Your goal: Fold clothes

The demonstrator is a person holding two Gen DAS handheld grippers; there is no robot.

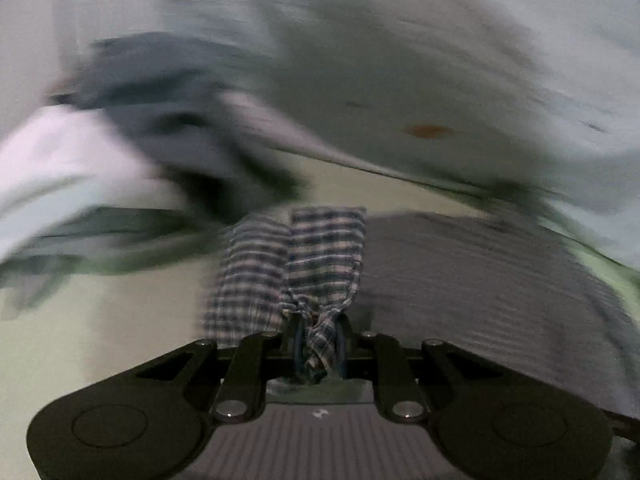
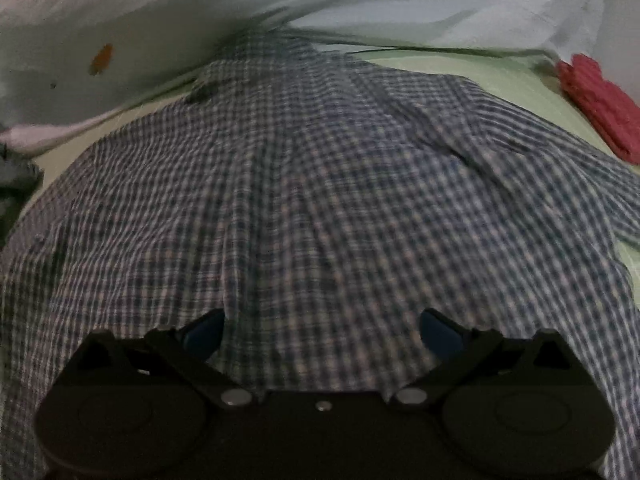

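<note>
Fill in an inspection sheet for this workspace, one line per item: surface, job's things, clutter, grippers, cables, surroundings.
Surface: pale green flat surface, mostly covered by cloth.
Job's things: blue-and-white checked cotton shirt, spread out and creased; one bunched part is pinched in the left gripper.
Clutter: folded red cloth at the far right; blurred dark and white garments to the left.
Grippers: left shut on the shirt; right gripper open above it.
Cables: nothing seen.
Surroundings: pale wall with an orange mark.

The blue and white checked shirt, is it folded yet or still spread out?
Mostly spread out: the blue and white checked shirt lies wide across the pale green surface. The left gripper pinches a bunched edge; the right gripper is open.
</note>
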